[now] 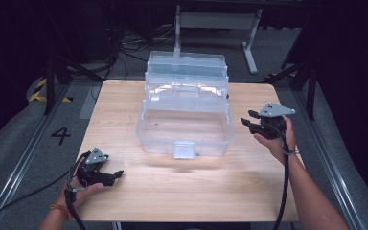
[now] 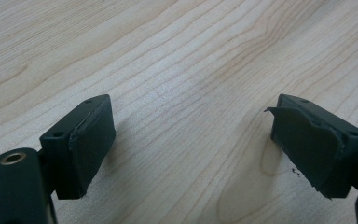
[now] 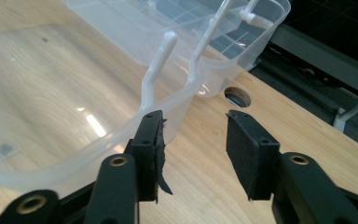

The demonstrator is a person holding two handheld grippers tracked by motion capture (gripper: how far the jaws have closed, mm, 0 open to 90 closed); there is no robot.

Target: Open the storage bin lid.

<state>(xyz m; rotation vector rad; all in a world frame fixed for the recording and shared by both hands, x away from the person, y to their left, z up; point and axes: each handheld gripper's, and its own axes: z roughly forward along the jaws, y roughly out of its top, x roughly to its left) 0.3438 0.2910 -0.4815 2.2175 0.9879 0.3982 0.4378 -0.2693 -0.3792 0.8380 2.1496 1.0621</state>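
- High view: fixed above the person's side, looks forward and down over the whole table; the clear box sits mid-frame.
- Left gripper view: very near the tabletop, aimed down along its own jaws at bare wood.
- Right gripper view: close beside the box rim, facing along it toward the table's far edge.
- High and right gripper views share the box.

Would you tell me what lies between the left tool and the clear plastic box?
Only bare wooden table, as the high view shows; nothing sits between the left tool and the box.
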